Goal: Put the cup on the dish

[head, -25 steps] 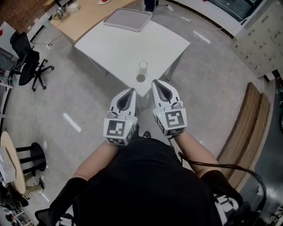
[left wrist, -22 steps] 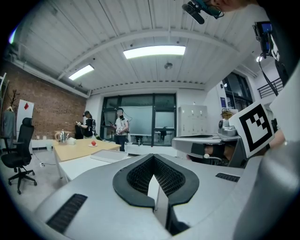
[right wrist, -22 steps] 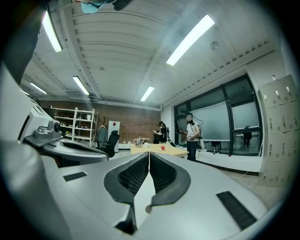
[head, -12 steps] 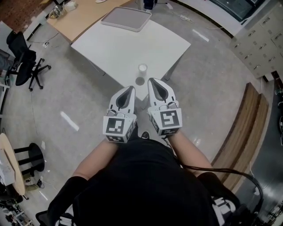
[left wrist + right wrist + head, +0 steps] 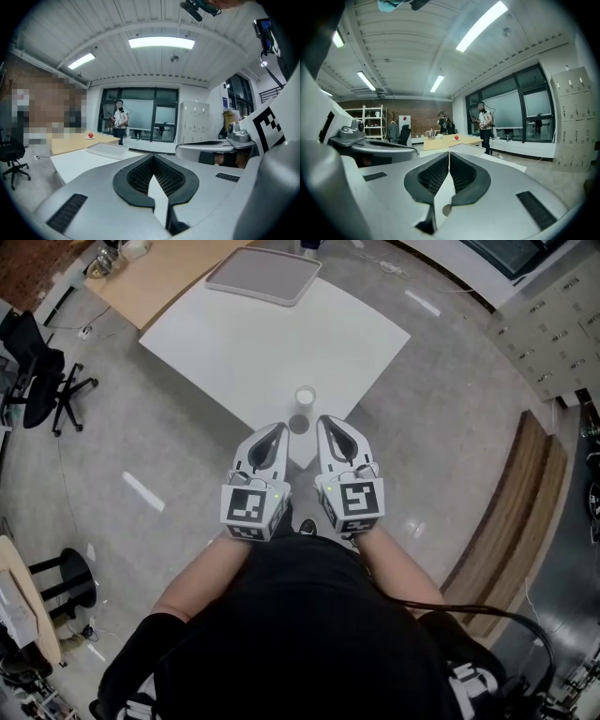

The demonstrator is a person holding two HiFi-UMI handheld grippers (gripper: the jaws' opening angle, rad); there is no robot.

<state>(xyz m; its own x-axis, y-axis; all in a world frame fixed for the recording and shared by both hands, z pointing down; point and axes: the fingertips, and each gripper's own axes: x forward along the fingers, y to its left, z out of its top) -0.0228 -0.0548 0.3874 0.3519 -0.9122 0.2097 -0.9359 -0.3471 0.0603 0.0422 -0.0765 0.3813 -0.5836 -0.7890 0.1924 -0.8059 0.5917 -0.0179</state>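
A white square surface (image 5: 234, 343) stands on a grey floor (image 5: 141, 456), a black office chair (image 5: 36, 381) at left, a wooden desk (image 5: 164, 277) behind.

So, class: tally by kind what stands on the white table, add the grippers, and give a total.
cup: 1
dish: 1
tray: 1
grippers: 2 (left gripper, right gripper)
total: 5

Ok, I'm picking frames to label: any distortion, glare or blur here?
Head view: sharp, evenly lit, edges bent by the wide lens; the cup on the white table reads clearly. Left gripper view: strong fisheye, dark corners, bright ceiling lamp. Right gripper view: same fisheye, dark corners.
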